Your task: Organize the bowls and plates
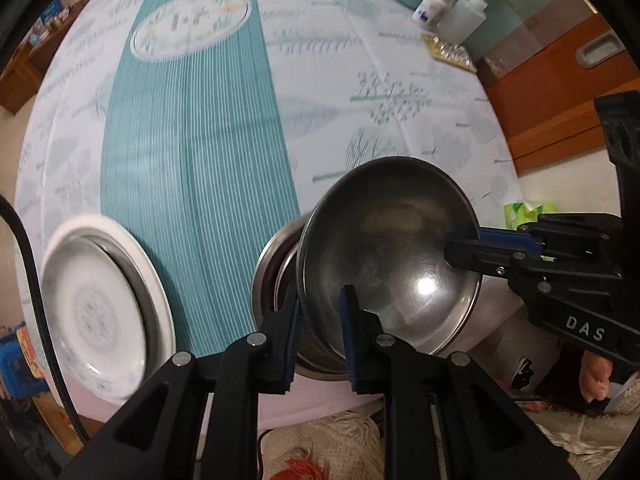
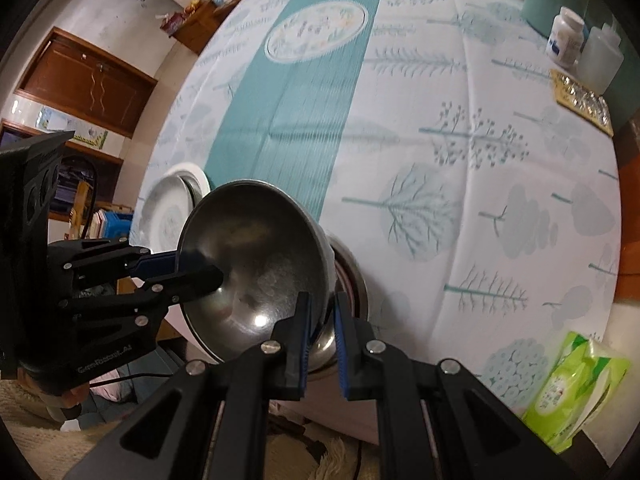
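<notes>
Spanning the near edge of the counter (image 1: 224, 128), a steel bowl (image 1: 392, 256) hangs tilted between two grippers, each clamped on an opposite stretch of its rim. Item: left gripper (image 1: 320, 336), one pad inside the bowl and one outside, the pair drawn close onto the rim wall nearest its own camera. Item: right gripper (image 2: 320, 336), likewise shut on the rim, seen from the left view reaching in from the side; a two-point hold probably keeps the thin, slippery metal from swinging. Item: second steel bowl (image 1: 276, 276), just beneath and behind the held one, resting at the counter edge; the held bowl looks aimed to nest into it, though whether they touch cannot be told. Item: white plate (image 1: 108, 312), off to the left near the same edge, with a darker dish seemingly set under or in it, already grouped. Item: green wipes packet (image 2: 576, 392) at the right corner. Item: teal-striped runner with an oval printed mat (image 1: 192, 26), mid-counter. Item: white pill bottle (image 2: 564, 40), translucent squeeze bottle (image 2: 600, 56) and foil blister pack (image 2: 584, 100), far right. Legible writing: "DAS" on the right gripper's body; the lettering on the left gripper's body and the bottle label are too blurred to read.
</notes>
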A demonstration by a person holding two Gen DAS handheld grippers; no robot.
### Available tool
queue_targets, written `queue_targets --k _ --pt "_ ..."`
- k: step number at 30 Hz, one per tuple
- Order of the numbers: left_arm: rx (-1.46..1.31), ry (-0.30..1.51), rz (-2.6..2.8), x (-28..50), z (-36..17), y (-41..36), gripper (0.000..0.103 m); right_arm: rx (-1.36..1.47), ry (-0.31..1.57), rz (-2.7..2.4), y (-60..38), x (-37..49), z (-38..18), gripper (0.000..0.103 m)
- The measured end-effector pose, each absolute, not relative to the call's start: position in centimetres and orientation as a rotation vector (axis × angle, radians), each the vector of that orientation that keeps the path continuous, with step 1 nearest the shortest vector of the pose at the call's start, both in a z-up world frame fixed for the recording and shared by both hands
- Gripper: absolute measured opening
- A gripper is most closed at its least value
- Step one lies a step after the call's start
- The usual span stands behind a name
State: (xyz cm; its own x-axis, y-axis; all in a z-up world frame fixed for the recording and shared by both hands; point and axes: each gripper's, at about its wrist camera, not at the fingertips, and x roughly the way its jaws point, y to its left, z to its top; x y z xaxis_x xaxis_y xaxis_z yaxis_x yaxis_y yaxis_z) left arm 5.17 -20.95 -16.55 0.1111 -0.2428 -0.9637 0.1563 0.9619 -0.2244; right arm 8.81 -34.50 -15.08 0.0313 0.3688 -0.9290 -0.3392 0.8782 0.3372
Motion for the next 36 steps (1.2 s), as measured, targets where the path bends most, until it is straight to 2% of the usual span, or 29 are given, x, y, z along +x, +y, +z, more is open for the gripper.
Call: queue_targets --k 21,23,25,28,33,36 --pt "-0.017 1.482 -0.273 4.4 -20.4 -22.2 0.017 -0.036 1.533 0.553 -33.9 7.4 -18.7 0.011" --pt "-0.003 1.485 -0.268 4.3 -20.6 -22.2 0.021 -0.046 1.537 0.558 -33.8 7.3 -18.8 0.011" --pt "0.009 1.475 -0.266 4.2 -20.5 -22.3 0.04 -0.051 1.531 0.558 -33.6 7.3 -18.8 0.012" --pt "0.037 1.439 -0.255 4.1 -20.0 -22.4 0.056 -0.044 1.525 0.564 -33.7 7.4 -18.7 0.012" --pt "0.056 1.386 -0.251 3.7 -18.6 -22.4 0.066 -0.067 1.501 0.571 -34.1 6.9 -18.1 0.013" --pt "0.065 1.358 -0.247 3.3 -17.8 -22.6 0.067 -0.073 1.486 0.575 -34.2 6.5 -17.9 0.013"
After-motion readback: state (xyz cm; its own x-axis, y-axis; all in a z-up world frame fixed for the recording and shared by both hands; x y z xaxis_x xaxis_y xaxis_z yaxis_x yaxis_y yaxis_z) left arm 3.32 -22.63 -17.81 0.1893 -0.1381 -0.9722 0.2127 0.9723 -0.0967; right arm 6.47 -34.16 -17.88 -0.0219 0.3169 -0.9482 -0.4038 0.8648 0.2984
